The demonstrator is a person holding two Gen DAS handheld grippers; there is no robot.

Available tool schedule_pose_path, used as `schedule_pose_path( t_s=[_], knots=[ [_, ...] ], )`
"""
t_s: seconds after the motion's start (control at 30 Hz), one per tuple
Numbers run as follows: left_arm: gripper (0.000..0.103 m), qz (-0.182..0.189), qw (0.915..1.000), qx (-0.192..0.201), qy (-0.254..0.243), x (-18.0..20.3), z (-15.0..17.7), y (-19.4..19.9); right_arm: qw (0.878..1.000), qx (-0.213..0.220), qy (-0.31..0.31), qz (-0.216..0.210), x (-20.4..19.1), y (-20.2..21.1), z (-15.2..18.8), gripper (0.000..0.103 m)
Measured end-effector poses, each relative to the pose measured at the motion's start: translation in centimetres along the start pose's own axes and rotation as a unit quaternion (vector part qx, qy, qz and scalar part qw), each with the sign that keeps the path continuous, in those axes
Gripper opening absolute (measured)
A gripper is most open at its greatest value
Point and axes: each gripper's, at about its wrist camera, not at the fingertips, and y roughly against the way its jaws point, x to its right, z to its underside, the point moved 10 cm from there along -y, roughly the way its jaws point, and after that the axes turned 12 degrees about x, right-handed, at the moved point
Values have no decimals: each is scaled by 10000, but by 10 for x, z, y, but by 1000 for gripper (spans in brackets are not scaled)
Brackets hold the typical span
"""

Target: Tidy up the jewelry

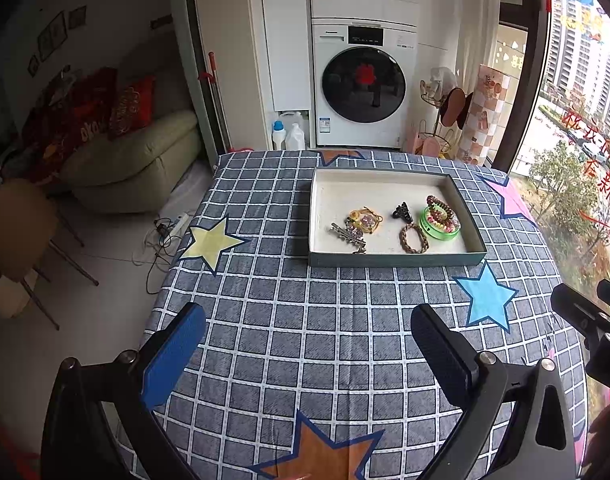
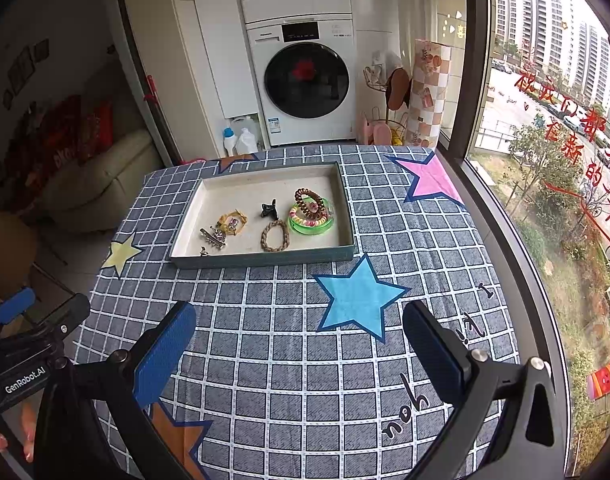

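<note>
Left wrist view, both grippers' jaws released over checked tablecloth (image 1: 305, 340), tray (image 1: 397, 260) of jewelry ahead, washing machine (image 1: 365, 84) behind.

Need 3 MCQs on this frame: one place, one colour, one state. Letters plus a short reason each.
1. Where do the hair accessories lie?
A. Inside the shallow rectangular tray with white floor
B. On the blue star
C. On the floor

2. What colour is the small claw clip?
A. Red
B. Black
C. White

3. How do both grippers stand?
A. Shut on a bracelet
B. Shut on nothing
C. Open, holding nothing

Answers:
1 A: the braided tan hair tie, the silver metal clip and the rest sit inside the tray.
2 B: the claw clip is black, beside the round green case.
3 C: the left gripper and the right gripper show blue pads wide apart over the checked tablecloth.
</note>
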Motion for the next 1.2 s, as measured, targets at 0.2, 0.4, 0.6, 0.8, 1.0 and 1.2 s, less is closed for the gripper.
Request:
schedule_pose_path(
  t_s=[0.2, 0.4, 0.6, 0.8, 1.0, 1.2],
  knots=[
    [103, 1, 10000, -4, -2, 0, 0, 0, 10000, 2, 8, -3, -1, 0, 0, 103],
    [103, 0, 10000, -11, -7, -1, 0, 1, 10000, 3, 4, -3, -1, 0, 0, 103],
    [103, -14, 10000, 5, -45, 0, 1, 2, 10000, 1, 30, -31, -3, 0, -2, 103],
    [103, -11, 10000, -10, -23, 0, 1, 2, 10000, 4, 32, -34, -3, 0, -3, 103],
    [103, -6, 10000, -9, -57, 0, 2, 3, 10000, 1, 31, -37, -3, 0, -3, 103],
    [103, 9, 10000, -26, -56, 0, 3, 2, 10000, 5, 37, -44, -3, 1, -4, 103]
  ],
)
